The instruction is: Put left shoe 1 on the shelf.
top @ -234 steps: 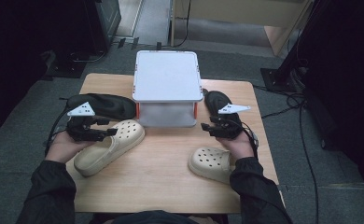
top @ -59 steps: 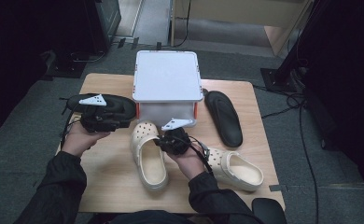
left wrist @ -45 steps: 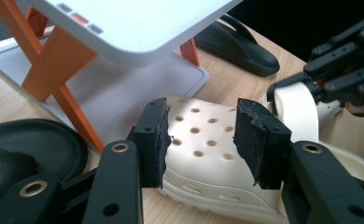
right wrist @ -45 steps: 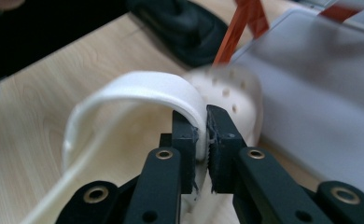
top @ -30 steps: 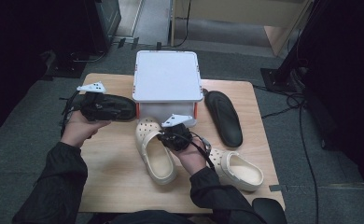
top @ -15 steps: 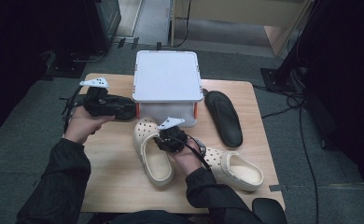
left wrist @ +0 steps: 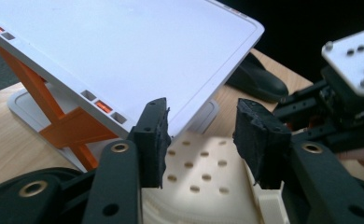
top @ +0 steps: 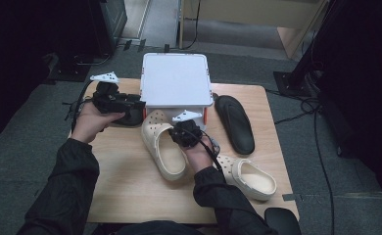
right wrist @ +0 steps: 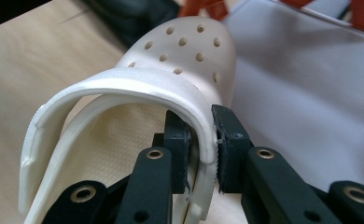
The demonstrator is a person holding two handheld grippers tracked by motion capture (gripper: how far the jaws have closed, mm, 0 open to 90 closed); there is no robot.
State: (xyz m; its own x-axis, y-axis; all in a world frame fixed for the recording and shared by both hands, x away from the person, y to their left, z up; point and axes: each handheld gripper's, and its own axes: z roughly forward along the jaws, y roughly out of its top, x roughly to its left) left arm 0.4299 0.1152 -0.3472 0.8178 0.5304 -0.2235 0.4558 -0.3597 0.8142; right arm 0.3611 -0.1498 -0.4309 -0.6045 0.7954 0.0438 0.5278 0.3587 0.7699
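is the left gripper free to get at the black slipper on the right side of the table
Probably not directly. The left gripper sits at the table's far left; the white box, the cream clog and the right gripper clamped on it lie between it and the black slipper.
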